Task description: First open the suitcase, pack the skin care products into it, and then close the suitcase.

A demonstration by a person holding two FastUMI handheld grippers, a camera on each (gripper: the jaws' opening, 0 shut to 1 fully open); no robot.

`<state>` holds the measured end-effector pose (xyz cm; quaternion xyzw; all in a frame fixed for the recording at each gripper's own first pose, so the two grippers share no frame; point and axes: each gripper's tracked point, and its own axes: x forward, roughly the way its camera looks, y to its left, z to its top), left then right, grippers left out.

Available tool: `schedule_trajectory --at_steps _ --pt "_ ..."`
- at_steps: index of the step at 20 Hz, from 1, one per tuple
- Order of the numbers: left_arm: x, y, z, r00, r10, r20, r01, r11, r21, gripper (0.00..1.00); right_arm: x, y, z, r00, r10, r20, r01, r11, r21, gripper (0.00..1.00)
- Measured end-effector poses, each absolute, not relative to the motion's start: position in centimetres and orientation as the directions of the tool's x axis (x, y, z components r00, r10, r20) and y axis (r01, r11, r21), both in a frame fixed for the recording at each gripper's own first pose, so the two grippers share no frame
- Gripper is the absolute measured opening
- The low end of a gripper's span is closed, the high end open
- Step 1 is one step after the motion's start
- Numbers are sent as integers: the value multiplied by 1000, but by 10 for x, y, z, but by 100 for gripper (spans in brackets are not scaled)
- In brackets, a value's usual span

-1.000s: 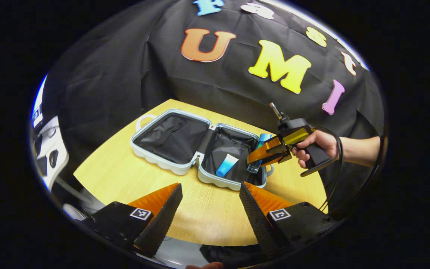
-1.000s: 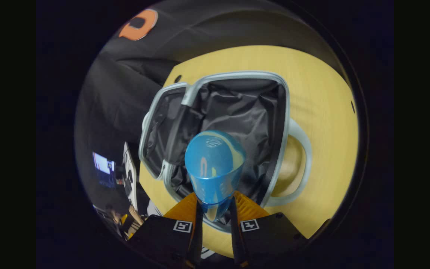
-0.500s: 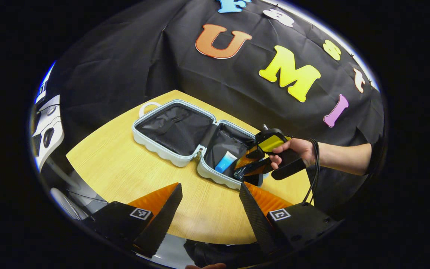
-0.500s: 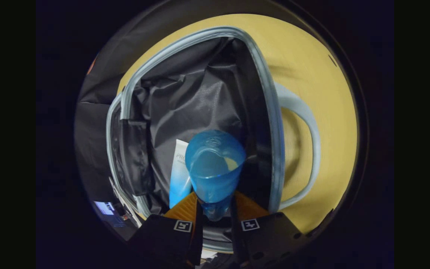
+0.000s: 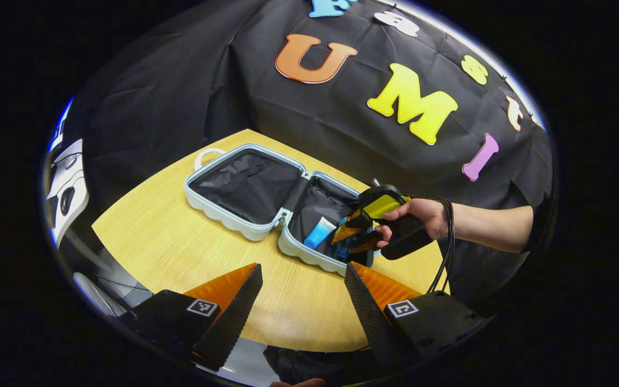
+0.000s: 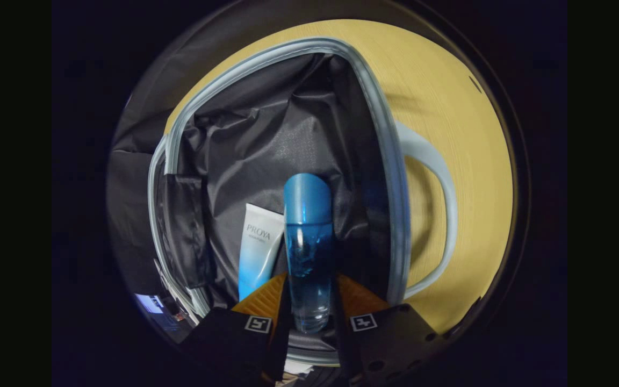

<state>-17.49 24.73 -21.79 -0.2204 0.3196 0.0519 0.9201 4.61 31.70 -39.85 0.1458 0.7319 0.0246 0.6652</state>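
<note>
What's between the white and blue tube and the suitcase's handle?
In the right gripper view, the blue bottle held by the right gripper lies between the tube and the handle, with dark lining beyond it.

Bottom end of the blue bottle (image 6: 308,252) sits between my right gripper (image 6: 309,317) fingers, so its base is hidden there. The white-and-blue tube (image 6: 258,250) has its lower end behind my finger (image 6: 266,301). In the left gripper view the bottle is too small to make out, and the suitcase (image 5: 245,228) near-right corner is covered by the right gripper (image 5: 353,242).
</note>
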Motion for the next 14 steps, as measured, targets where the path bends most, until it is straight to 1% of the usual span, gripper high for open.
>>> schedule_trajectory --at_steps 2,5,6,7,8,9,10,11,12,13,14 --pt "-173 246 -216 793 -45 -608 -246 889 -386 98 46 317 -391 -63 255 -965 178 954 241 40" --pt "-173 246 -211 797 -42 -603 -254 882 -397 98 42 315 -379 -58 290 -955 194 942 274 41" --pt "-171 248 -208 805 -34 -593 -255 882 -397 99 38 312 -368 -62 324 -944 210 929 305 37" --pt "-168 252 -204 810 -22 -585 -260 882 -392 98 36 308 -360 -47 342 -939 199 924 326 39" --pt "-166 255 -202 812 -14 -583 -263 883 -388 98 36 306 -353 -28 357 -934 187 919 346 36" --pt "-162 258 -200 814 -5 -581 -267 885 -382 98 39 301 -341 4 380 -925 160 913 375 38" --pt "-158 263 -199 814 3 -581 -270 887 -374 98 40 296 -332 29 391 -920 135 910 391 43" --pt "-152 269 -196 819 12 -573 -267 893 -363 99 45 289 -319 78 416 -906 89 902 422 50" --pt "-137 289 -191 826 58 -560 -280 905 -321 99 49 277 -304 153 432 -889 8 899 438 51" --pt "-130 298 -189 826 73 -559 -286 908 -305 99 52 264 -299 200 422 -884 -43 906 422 56" --pt "-124 307 -185 826 83 -558 -288 912 -291 99 54 252 -293 248 410 -878 -97 912 398 55"
